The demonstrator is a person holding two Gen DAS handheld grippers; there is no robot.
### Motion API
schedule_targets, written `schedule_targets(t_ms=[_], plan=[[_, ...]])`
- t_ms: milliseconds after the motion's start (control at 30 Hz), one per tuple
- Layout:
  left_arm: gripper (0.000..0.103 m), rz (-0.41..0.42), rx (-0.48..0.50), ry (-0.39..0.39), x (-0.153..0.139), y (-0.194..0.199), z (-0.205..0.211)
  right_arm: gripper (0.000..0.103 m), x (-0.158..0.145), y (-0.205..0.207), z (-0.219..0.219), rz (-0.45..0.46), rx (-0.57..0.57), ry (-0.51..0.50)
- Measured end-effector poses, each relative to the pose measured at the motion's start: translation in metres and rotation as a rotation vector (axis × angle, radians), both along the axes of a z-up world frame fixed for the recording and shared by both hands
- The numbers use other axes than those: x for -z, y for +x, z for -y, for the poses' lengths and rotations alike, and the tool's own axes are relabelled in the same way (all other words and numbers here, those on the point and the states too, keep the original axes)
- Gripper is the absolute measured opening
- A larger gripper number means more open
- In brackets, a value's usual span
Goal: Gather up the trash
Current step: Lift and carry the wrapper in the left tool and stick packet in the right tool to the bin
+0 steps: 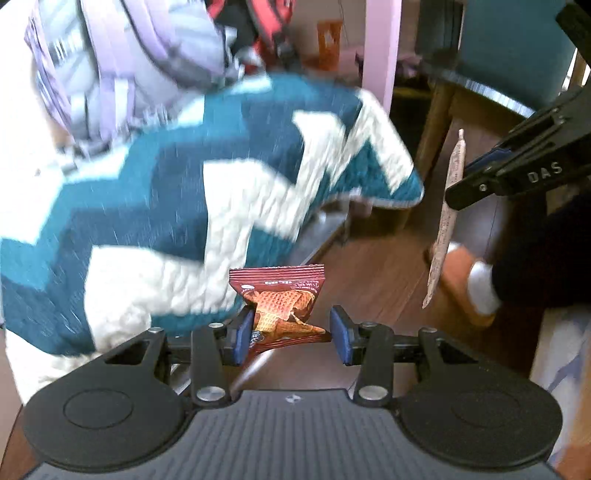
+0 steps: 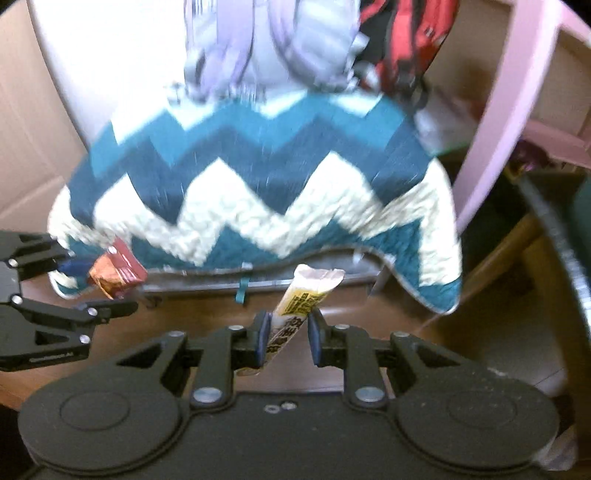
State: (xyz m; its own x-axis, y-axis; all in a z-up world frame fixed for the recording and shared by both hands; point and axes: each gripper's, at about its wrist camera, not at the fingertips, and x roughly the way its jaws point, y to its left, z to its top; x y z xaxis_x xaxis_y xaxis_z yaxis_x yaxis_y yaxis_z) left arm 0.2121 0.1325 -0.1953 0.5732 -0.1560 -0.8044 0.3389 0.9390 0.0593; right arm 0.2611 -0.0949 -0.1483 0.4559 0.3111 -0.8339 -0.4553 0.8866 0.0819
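Note:
My left gripper [image 1: 292, 332] is shut on a dark red snack wrapper [image 1: 282, 306] printed with a waffle cone, which sticks up between the blue pads. The right wrist view shows that left gripper [image 2: 103, 286] at the left edge, gripping the same wrapper [image 2: 118, 273]. My right gripper [image 2: 288, 336] is shut on a long white and yellow stick wrapper [image 2: 295, 306] with black print, which leans up to the right. In the left wrist view the right gripper [image 1: 461, 181] enters from the upper right, and the stick wrapper [image 1: 448, 206] hangs edge-on from it. Both views are blurred.
A teal and white zigzag blanket [image 1: 221, 184] [image 2: 258, 184] hangs over a seat ahead, with a lilac-grey backpack [image 1: 129, 55] and a red bag [image 2: 402, 33] behind it. A pink post [image 1: 380, 48], a teal chair [image 1: 509, 48] and a person's white sock [image 1: 480, 288] stand on the brown wood floor [image 1: 369, 266].

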Motion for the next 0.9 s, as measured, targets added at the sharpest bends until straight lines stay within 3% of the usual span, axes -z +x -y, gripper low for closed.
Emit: schedule_targets(t_ms=[467, 733, 900], plan=[[0.043, 0.176, -0.035, -0.072, -0.173, -0.010, 0.110, 0.021, -0.197, -0.042, 0.129, 0.264, 0.045, 0.129], [0.043, 0.281, 0.032, -0.089, -0.254, 0.001, 0.187, 0.021, -0.281, -0.037, 0.202, 0.448, 0.146, 0.104], [0.043, 0.306, 0.107, -0.135, -0.300, 0.021, 0.246, 0.021, -0.312, -0.020, 0.253, 0.504, 0.247, 0.078]])
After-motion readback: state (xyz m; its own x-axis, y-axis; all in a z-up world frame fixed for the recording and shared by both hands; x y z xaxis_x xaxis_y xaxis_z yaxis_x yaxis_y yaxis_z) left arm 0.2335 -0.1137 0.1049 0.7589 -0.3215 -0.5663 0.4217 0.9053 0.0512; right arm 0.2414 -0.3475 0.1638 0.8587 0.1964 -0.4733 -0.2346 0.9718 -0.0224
